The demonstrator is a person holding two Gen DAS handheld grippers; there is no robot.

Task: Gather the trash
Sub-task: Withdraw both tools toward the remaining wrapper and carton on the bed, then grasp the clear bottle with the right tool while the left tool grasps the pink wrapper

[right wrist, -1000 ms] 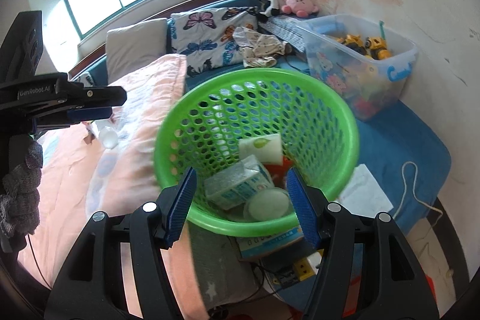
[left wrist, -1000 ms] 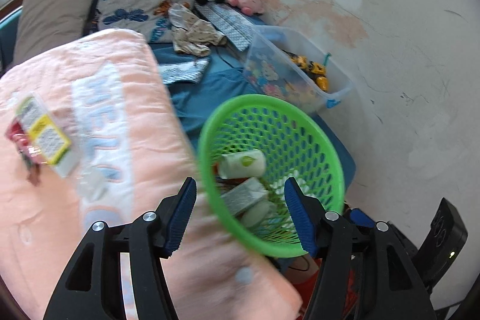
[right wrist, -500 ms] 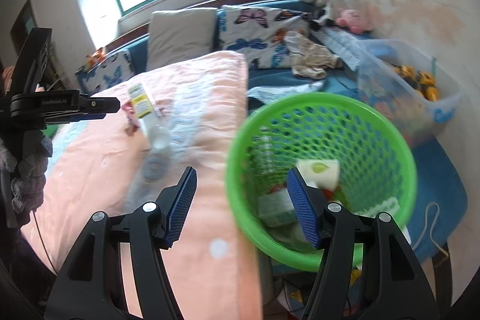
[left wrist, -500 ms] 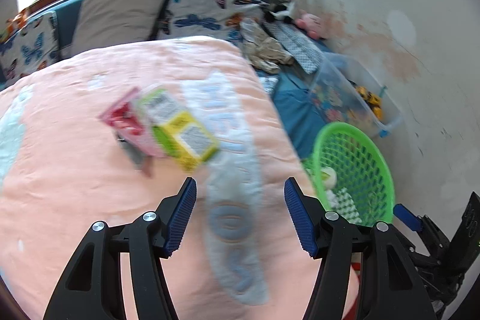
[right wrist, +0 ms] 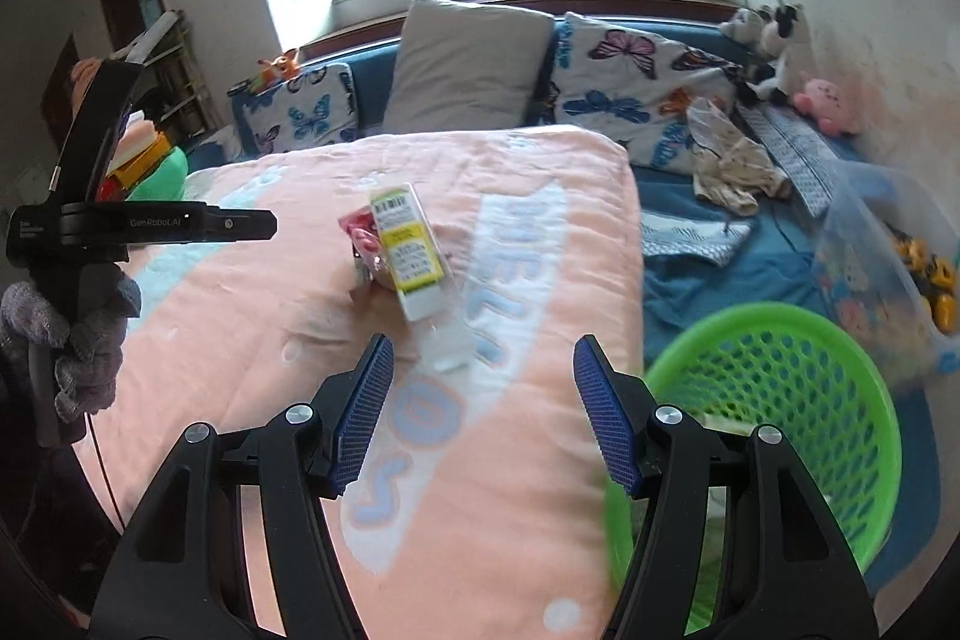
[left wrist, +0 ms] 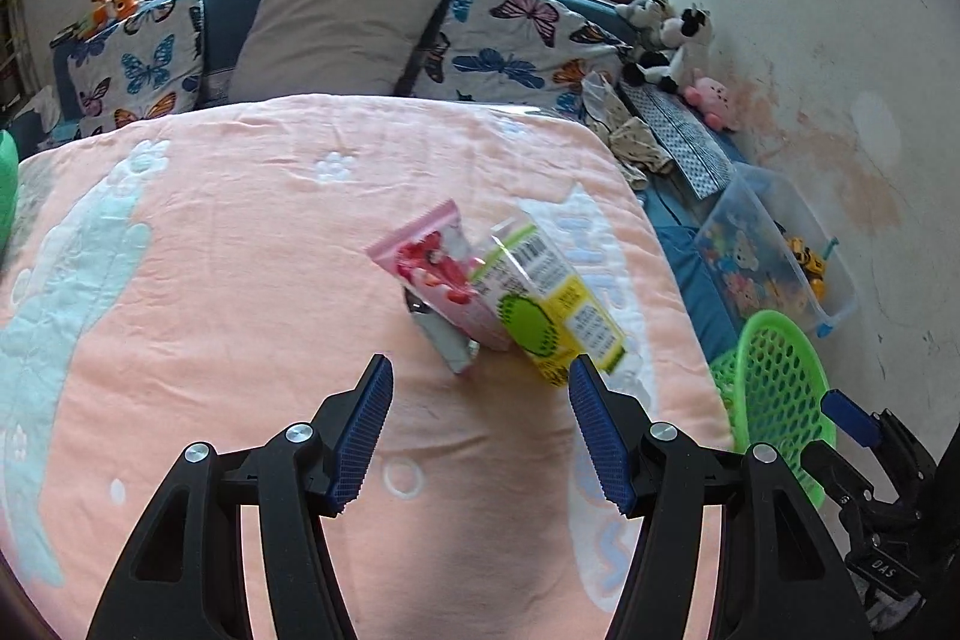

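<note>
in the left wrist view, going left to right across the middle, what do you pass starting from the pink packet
pink packet → yellow and green carton → clear plastic toy bin. The green basket sits lower, under the bin, so its place in the order is unclear.

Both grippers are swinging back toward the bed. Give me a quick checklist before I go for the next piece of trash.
1. left gripper empty, jaws apart: ok.
2. right gripper empty, jaws apart: ok.
3. Trash in sight on the pink blanket: ok; yellow-green carton, pink packet and silver wrapper lie bunched together.
4. Pieces separated enough for a single pick: not ok; the carton overlaps the packet.
5. green basket beside the bed, mouth unobstructed: ok.
6. Clear plastic piece below the carton: cannot tell what it is.
</note>
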